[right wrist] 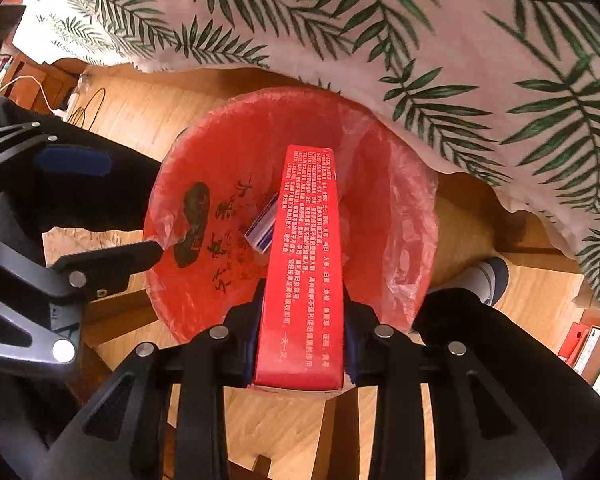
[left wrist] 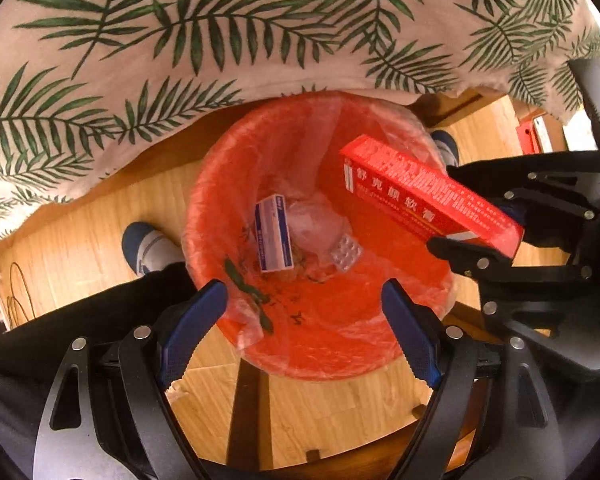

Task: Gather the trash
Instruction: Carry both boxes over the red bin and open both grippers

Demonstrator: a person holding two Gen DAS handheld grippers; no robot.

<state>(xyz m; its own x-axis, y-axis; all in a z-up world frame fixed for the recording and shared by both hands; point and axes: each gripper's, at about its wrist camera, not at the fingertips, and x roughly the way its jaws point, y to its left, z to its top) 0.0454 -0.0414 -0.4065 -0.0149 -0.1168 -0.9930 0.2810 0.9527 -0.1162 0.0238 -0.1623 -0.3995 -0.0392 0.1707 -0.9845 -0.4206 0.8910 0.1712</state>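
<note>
A red bin (left wrist: 220, 168) lined with a clear bag stands on the floor below both grippers. At its bottom lie a white and blue box (left wrist: 274, 234), a blister pack (left wrist: 345, 254) and crumpled clear plastic (left wrist: 314, 220). My left gripper (left wrist: 303, 288) is open above the bin's near rim, with nothing between its blue pads (left wrist: 198, 324). My right gripper (right wrist: 302, 312) is shut on a long red carton (right wrist: 304, 264) with white print, held over the bin (right wrist: 384, 200). In the left wrist view the red carton (left wrist: 432, 196) reaches in from the right. The left gripper (right wrist: 134, 204) shows at the left of the right wrist view.
A palm-leaf tablecloth (left wrist: 260, 32) hangs over the bin's far side. A person's shoes (left wrist: 148, 248) and black trousers (left wrist: 80, 320) flank the bin on the wooden floor (left wrist: 80, 232). Cables (right wrist: 88, 100) lie to one side, red folders (right wrist: 580, 340) to the other. A dark wooden leg (left wrist: 246, 408) stands below.
</note>
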